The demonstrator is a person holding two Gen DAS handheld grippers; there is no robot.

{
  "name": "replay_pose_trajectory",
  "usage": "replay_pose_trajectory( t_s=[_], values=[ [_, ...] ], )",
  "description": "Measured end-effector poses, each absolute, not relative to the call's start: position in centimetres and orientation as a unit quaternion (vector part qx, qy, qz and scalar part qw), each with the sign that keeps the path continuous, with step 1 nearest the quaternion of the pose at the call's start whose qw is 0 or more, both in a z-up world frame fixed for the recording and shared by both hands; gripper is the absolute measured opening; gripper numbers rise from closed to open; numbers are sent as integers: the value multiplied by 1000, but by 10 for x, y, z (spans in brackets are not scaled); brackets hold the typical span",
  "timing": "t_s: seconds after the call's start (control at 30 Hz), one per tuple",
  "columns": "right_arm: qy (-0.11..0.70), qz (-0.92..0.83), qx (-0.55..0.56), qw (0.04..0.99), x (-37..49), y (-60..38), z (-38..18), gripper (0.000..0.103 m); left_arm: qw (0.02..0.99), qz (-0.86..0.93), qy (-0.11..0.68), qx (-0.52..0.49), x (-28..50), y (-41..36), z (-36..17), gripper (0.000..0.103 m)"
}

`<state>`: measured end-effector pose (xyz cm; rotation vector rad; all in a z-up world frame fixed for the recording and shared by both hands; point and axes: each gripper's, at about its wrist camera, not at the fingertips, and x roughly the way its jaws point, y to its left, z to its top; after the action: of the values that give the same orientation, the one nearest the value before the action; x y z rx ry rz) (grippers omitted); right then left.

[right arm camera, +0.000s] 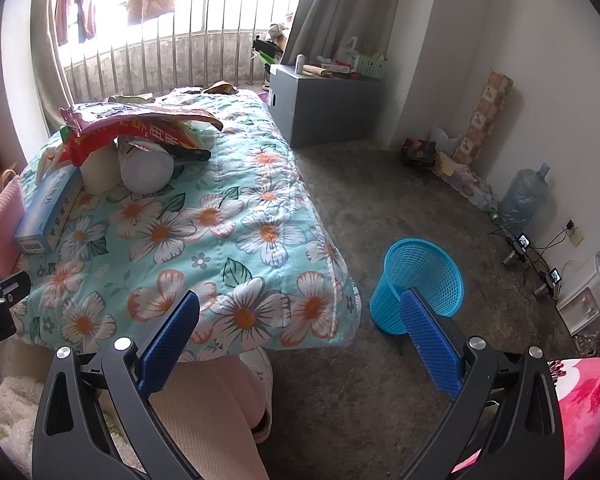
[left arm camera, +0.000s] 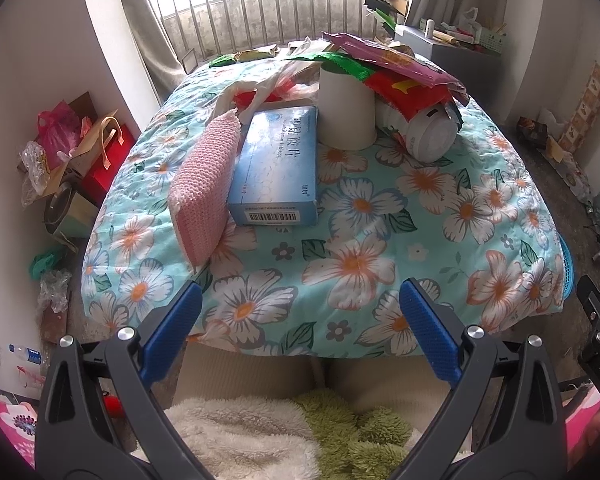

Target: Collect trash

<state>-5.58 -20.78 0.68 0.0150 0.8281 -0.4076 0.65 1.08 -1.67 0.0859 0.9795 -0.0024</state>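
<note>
On the flowery quilt [left arm camera: 360,248], near its left edge, a pink knitted pad [left arm camera: 204,184] leans on a blue box [left arm camera: 276,168]. Next comes a white paper cup [left arm camera: 346,110] upside down, then a white tub [left arm camera: 430,134] on its side under bright wrappers [left arm camera: 400,68]. The left gripper [left arm camera: 300,316] is wide open, holding nothing. The right gripper [right arm camera: 300,320] is wide open too, also empty. A blue basket [right arm camera: 418,276] stands on the floor by the quilt's right corner.

Blue box [left arm camera: 274,168] flat on floral table [left arm camera: 380,264], pink sponge [left arm camera: 204,184] leaning beside; white cup [left arm camera: 346,108] upturned; wrappers [left arm camera: 396,64] piled behind. Blue mesh bin [right arm camera: 418,284] tilted on floor.
</note>
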Motion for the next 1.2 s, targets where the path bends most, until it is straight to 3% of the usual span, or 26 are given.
replay_pose_trajectory(
  t_s=[1.2],
  values=[
    [422,-60,-32,904,43,-105,-6,98,861,116,495,-8,55,111,-32,95]
  ],
)
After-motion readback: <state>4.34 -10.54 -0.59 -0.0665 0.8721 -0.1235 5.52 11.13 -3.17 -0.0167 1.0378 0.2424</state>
